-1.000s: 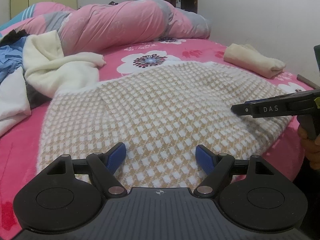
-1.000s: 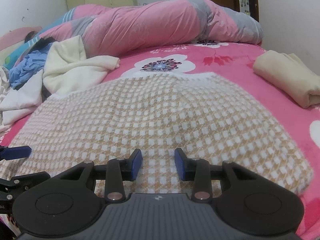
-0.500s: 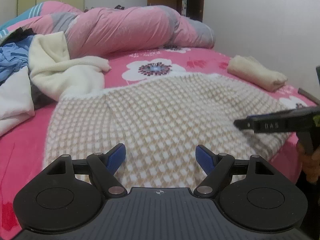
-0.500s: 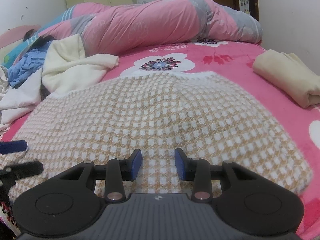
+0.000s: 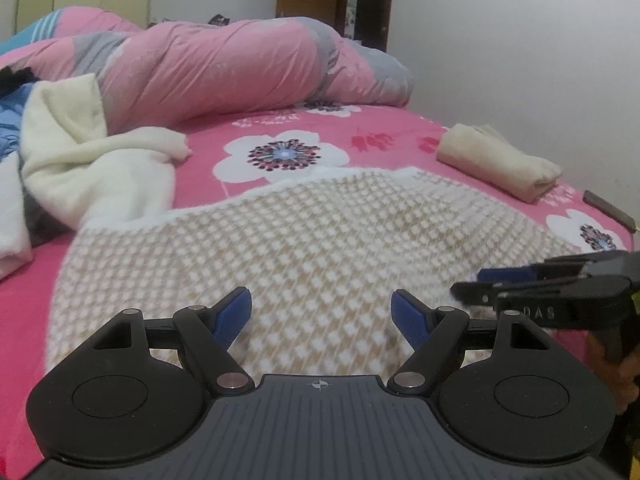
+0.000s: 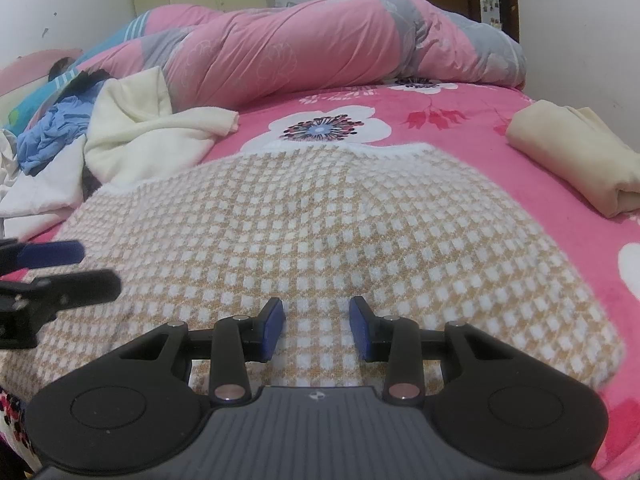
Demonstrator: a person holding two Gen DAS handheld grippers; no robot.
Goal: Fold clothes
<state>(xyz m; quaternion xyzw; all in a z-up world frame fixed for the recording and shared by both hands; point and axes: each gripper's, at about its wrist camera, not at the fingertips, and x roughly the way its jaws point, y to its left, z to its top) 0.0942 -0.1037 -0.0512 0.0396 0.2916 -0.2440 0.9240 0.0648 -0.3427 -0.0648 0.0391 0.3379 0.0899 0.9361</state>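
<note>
A tan-and-white checked garment (image 5: 300, 240) (image 6: 320, 220) lies spread flat on the pink flowered bed. My left gripper (image 5: 322, 314) hovers over its near left part, jaws wide open, with nothing between the blue pads. In the right wrist view the left gripper (image 6: 60, 272) pokes in from the left edge. My right gripper (image 6: 317, 320) hangs over the garment's near edge, jaws partly apart, with no fabric pinched between them. From the left wrist view the right gripper (image 5: 500, 288) shows side-on at the right, held by a person's hand (image 5: 616, 364).
A folded cream garment (image 5: 496, 164) (image 6: 572, 156) rests by the right wall. A heap of cream, white and blue clothes (image 5: 92, 160) (image 6: 148, 136) lies at the left. A rolled pink duvet (image 5: 220, 64) (image 6: 320, 40) spans the back. A dark flat object (image 5: 608, 210) sits at the bed's right edge.
My left gripper has risen a little and drifted toward the right gripper, reaching further into the right wrist view. Its jaws kept their width. The right gripper stayed still.
</note>
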